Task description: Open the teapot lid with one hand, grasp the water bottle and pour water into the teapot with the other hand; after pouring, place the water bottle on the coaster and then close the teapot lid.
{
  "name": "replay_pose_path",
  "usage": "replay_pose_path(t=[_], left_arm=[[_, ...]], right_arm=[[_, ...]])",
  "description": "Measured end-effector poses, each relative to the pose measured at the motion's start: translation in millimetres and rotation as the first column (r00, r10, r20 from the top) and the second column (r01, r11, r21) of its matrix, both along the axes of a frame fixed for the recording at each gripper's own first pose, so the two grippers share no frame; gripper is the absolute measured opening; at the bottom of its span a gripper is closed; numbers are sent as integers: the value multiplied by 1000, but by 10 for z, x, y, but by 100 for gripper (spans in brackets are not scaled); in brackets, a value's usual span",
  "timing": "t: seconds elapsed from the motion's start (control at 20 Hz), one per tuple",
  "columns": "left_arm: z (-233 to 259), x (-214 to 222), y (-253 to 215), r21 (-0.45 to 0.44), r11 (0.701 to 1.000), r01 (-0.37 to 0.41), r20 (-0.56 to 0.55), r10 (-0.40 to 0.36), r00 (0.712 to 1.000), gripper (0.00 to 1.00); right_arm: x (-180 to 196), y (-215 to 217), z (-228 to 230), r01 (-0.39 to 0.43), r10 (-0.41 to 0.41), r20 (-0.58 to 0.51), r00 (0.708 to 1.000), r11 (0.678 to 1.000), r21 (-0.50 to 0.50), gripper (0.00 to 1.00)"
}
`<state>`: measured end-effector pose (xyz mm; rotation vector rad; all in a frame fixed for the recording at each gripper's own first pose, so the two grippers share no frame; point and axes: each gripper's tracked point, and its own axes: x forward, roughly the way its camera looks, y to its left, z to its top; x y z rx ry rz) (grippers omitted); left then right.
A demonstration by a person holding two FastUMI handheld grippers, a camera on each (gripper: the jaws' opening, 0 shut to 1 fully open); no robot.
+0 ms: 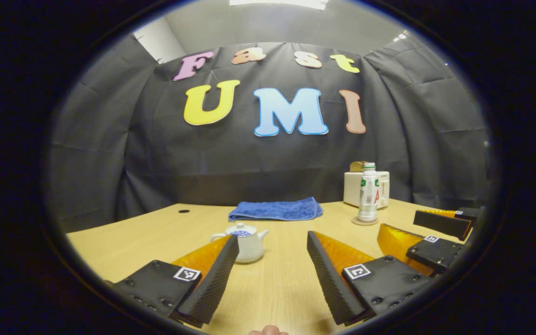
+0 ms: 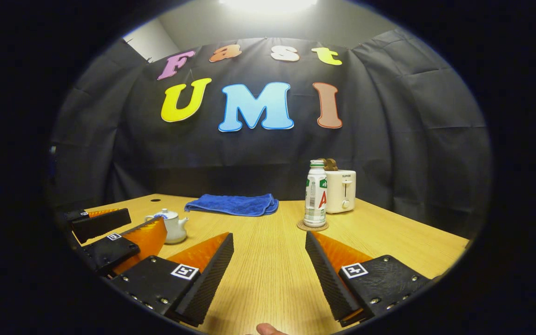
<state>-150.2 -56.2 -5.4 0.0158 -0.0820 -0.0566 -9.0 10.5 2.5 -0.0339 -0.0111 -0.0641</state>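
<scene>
A small white teapot (image 1: 245, 244) with blue pattern stands on the wooden table (image 1: 277, 288), lid on, just beyond my left gripper's (image 1: 272, 239) left fingertip. That gripper is open with nothing between its fingers. A white water bottle (image 1: 367, 193) with a green cap stands upright on a round coaster (image 1: 364, 222) at the right. In the right gripper view the bottle (image 2: 315, 194) and coaster (image 2: 312, 226) are ahead, slightly right, and the teapot (image 2: 171, 226) sits far left. My right gripper (image 2: 269, 238) is open and holds nothing. The right gripper (image 1: 428, 230) also appears at the right edge of the left gripper view.
A folded blue towel (image 1: 276, 210) lies at the back middle of the table. A white toaster (image 1: 368, 188) stands behind the bottle. The left gripper (image 2: 119, 228) shows at the left of the right gripper view. Black cloth walls the booth behind.
</scene>
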Motion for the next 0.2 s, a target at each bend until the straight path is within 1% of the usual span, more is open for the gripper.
replay_pose_path(t=[0.1, 0.2], left_arm=[[-7, -13, -87, 3, 1000, 16, 1, -16, 1000, 100], [-12, -29, -89, 2, 1000, 8, 0, -8, 1000, 100]], right_arm=[[2, -22, -1, 12, -12, 0, 1000, 1000, -1, 96], [-1, -47, 0, 25, -25, 1, 1000, 1000, 4, 95]])
